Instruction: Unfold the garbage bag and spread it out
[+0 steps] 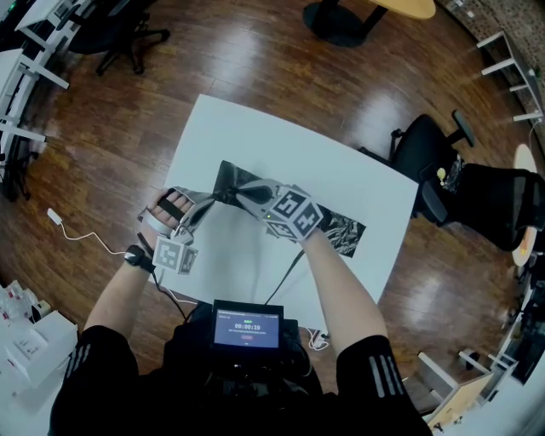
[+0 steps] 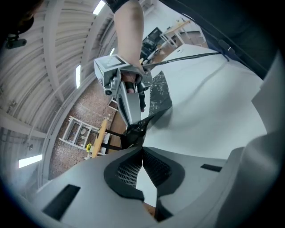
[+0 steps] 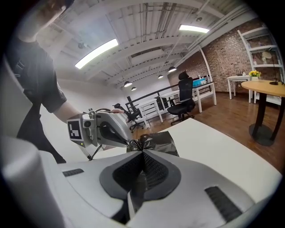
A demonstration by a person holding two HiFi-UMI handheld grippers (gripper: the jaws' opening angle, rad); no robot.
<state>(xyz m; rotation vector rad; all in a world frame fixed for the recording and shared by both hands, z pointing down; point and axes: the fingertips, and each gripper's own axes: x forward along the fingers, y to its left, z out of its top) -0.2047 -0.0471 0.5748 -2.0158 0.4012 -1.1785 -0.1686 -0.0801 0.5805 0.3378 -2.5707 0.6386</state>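
A black garbage bag (image 1: 339, 231) lies as a folded strip across the white table (image 1: 255, 136), from the middle toward the right. Its left end is bunched up and lifted where both grippers meet. My left gripper (image 1: 220, 197) comes in from the left and is shut on that bunched end (image 2: 134, 132). My right gripper (image 1: 241, 196) faces it from the right, tip to tip, and is shut on the same bunch (image 3: 153, 141). The left gripper view has the right gripper (image 2: 135, 127) straight ahead of its shut jaws. Likewise the left gripper (image 3: 126, 143) shows in the right gripper view.
A black office chair (image 1: 430, 157) stands off the table's right corner. A dark round table base (image 1: 341, 21) is at the far side and desks (image 1: 30, 51) at the far left. A white cable (image 1: 81, 234) lies on the wooden floor. A small screen (image 1: 247, 328) sits at my chest.
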